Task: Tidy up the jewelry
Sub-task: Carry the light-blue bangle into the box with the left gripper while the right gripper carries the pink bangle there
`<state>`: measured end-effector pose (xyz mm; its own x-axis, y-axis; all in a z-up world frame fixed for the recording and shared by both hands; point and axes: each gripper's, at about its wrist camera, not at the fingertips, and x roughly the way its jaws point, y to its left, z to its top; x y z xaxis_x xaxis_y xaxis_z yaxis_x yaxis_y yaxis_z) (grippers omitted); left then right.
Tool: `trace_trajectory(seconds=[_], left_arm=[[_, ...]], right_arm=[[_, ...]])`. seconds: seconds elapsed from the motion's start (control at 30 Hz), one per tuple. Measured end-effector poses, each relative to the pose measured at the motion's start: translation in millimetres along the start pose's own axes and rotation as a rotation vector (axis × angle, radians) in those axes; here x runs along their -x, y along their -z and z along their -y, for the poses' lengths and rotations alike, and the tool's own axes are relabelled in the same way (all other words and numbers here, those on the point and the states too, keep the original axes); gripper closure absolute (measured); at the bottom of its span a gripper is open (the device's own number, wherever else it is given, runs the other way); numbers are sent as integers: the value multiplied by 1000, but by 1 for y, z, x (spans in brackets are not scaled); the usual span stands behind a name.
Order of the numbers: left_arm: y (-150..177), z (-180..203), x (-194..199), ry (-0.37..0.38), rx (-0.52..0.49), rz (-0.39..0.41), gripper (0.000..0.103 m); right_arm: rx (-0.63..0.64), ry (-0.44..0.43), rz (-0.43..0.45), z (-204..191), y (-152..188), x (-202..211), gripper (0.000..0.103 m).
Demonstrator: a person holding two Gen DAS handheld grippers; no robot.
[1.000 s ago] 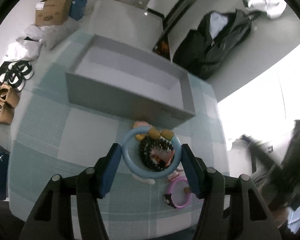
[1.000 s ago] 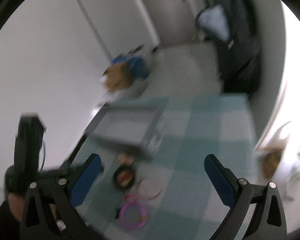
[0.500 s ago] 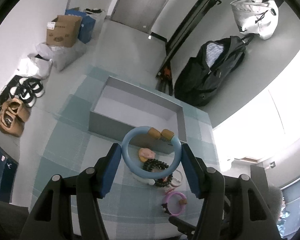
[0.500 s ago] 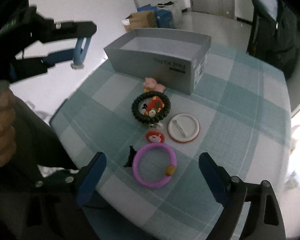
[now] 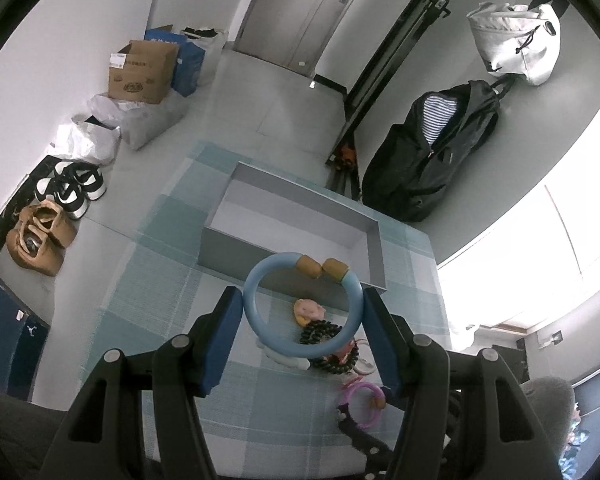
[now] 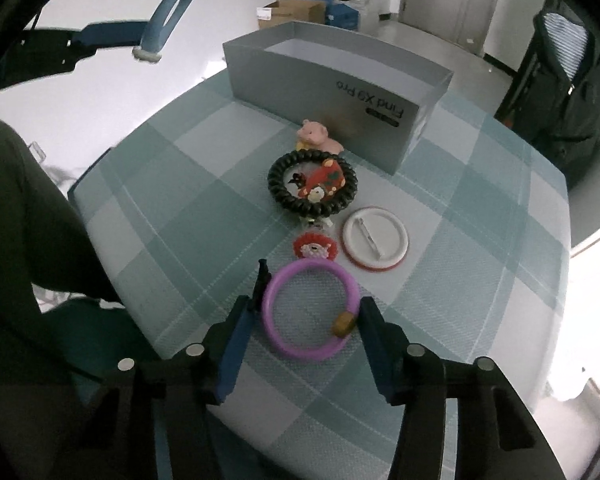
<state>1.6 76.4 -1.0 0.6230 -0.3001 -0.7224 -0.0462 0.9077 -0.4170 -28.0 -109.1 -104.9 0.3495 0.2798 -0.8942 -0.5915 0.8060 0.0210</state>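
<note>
My left gripper (image 5: 302,310) is shut on a light blue bangle (image 5: 256,312) with two tan beads and holds it high above the table, in front of the open grey box (image 5: 292,216). It also shows in the right wrist view (image 6: 162,20). My right gripper (image 6: 306,314) is open, low over the table, with its fingers on either side of a purple bangle (image 6: 310,314) that lies flat. Beyond it lie a red round charm (image 6: 315,246), a white round badge (image 6: 375,242), a black bead bracelet (image 6: 312,188) around a red charm, and a pink pig figure (image 6: 316,136).
The grey box (image 6: 336,92) stands at the far side of the checked teal tablecloth (image 6: 480,240). A black clip (image 6: 262,280) lies left of the purple bangle. Shoes, cardboard boxes and bags sit on the floor beyond the table (image 5: 140,76).
My left gripper has risen with the blue bangle, so the table looks smaller. My right gripper has come down to the table and narrowed around the purple bangle.
</note>
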Motion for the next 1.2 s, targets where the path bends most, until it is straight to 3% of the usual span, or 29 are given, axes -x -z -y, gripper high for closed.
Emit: trace_trajectory(seconds=[0.23, 0.4, 0.6, 0.73, 0.8, 1.0, 1.2], left_arm=[[-3, -1, -3, -1, 18, -18, 47], [-9, 1, -6, 10, 23, -33, 47], [-41, 11, -8, 25, -33, -61, 47], [-67, 17, -10, 4, -82, -66, 47], [-78, 16, -17, 2, -83, -80, 47], [-97, -4, -64, 57, -25, -221, 47], [-96, -26, -102, 136, 62, -320, 47]], right_arm=[[-152, -90, 69, 28, -5, 26, 52], [-250, -154, 170, 50, -15, 51, 52], [-297, -217, 257, 61, -51, 72, 52], [-262, -239, 310, 65, -90, 85, 52], [-245, -243, 315, 66, -107, 81, 52], [-167, -236, 280, 70, -156, 55, 52], [-138, -241, 211, 73, -167, 11, 52]])
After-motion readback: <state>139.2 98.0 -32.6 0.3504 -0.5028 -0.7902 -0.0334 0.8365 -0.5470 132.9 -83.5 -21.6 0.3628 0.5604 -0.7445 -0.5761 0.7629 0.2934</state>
